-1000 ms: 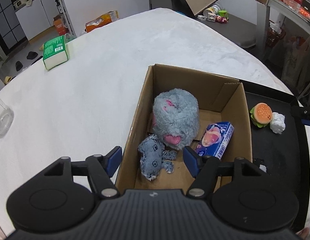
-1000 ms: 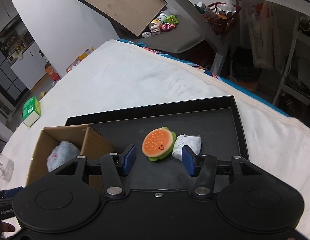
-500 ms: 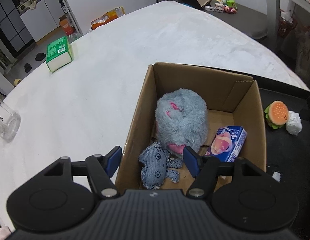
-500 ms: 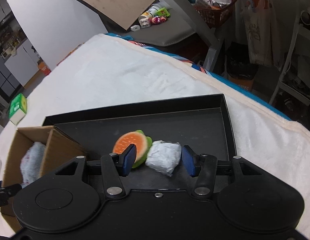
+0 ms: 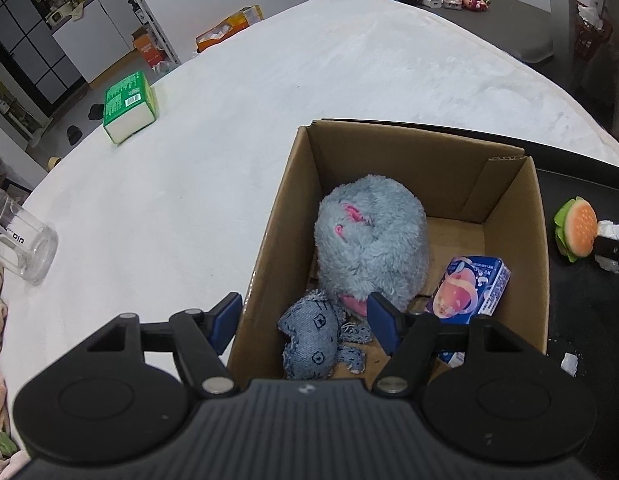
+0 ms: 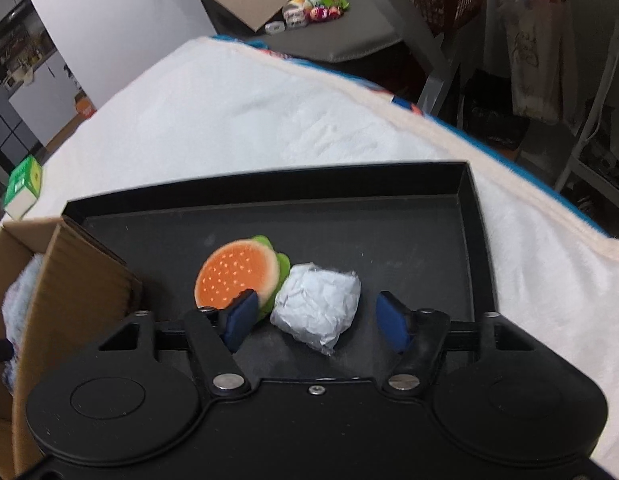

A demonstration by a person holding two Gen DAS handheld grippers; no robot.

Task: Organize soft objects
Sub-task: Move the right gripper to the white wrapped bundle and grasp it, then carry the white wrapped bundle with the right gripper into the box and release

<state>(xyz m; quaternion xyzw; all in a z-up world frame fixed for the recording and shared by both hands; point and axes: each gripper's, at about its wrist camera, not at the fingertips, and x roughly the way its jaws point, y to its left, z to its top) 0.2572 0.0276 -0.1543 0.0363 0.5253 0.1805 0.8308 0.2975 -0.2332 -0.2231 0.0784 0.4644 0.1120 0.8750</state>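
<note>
An open cardboard box (image 5: 269,240) holds a fluffy grey plush (image 5: 369,240), a small denim toy (image 5: 309,332) and a blue printed carton (image 5: 469,288). My left gripper (image 5: 305,322) hangs open over the box's near left corner, and its fingers straddle the left wall. On the black tray (image 6: 389,232) lie a burger toy (image 6: 237,276) and a crumpled white wad (image 6: 317,304). My right gripper (image 6: 317,320) is open, low over the tray. The wad sits between its pads, which do not touch it. The left pad overlaps the burger's edge.
The box (image 6: 37,280) stands in the tray's left end. A green packet (image 5: 129,104) and a glass mug (image 5: 25,248) sit on the white fleece table cover (image 5: 309,80). The table's rounded edge drops to a cluttered floor with shelves and a red basket (image 6: 441,0).
My right gripper has sunk toward the tray and shifted right. The white wad, not the burger, now lies between its pads. My left gripper drifted a little over the box.
</note>
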